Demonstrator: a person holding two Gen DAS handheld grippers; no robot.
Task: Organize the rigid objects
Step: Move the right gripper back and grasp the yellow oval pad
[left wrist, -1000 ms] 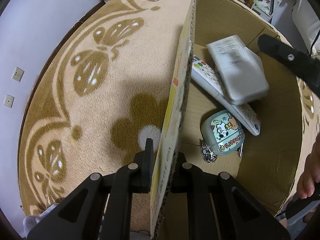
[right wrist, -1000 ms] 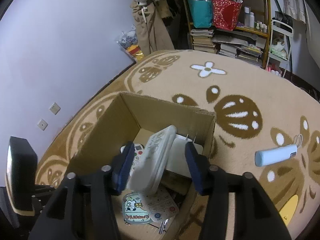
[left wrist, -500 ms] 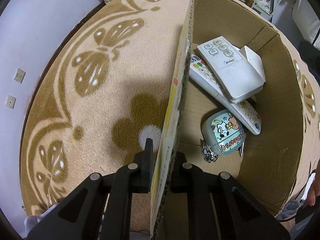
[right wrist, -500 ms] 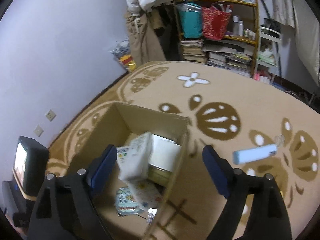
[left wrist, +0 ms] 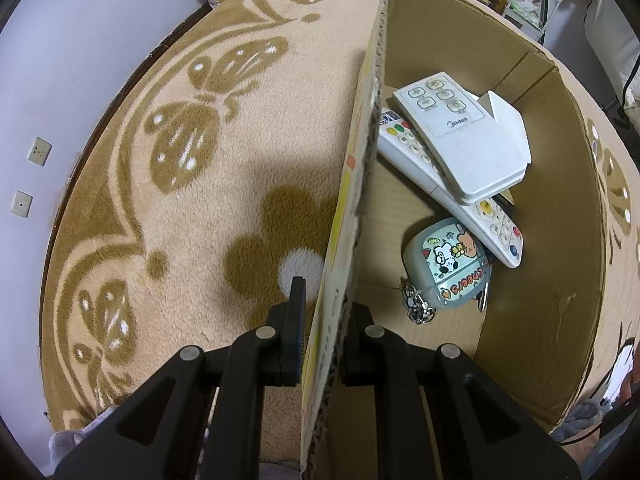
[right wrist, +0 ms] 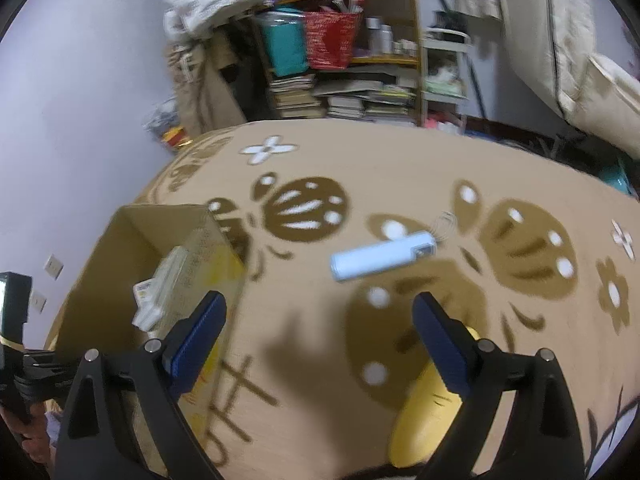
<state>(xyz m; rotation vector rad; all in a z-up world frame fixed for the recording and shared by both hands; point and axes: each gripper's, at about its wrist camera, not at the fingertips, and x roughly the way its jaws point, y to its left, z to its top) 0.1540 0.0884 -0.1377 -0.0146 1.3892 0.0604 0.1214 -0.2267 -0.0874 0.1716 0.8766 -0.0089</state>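
Observation:
My left gripper [left wrist: 322,300] is shut on the near wall of the cardboard box [left wrist: 352,208], one finger outside, one inside. In the box lie a white Midea remote [left wrist: 460,136] on top of a longer white remote [left wrist: 440,184], a white block [left wrist: 508,120] and a cartoon-printed case with keys [left wrist: 448,266]. My right gripper [right wrist: 320,312] is open and empty above the rug, right of the box [right wrist: 120,264]. A light blue cylinder-shaped object [right wrist: 380,256] lies on the rug beyond it. A yellow object [right wrist: 428,412] lies near the right finger.
A tan rug with brown butterfly and flower patterns [left wrist: 180,160] covers the floor. Shelves with books and bags [right wrist: 340,60] stand against the back wall. A lilac wall with sockets [left wrist: 36,152] borders the rug's left side. A hand [right wrist: 28,436] holds the left gripper.
My right gripper let go of the white remote into the box, opened wide, and swung right out over the rug. The left gripper has kept its hold on the box wall.

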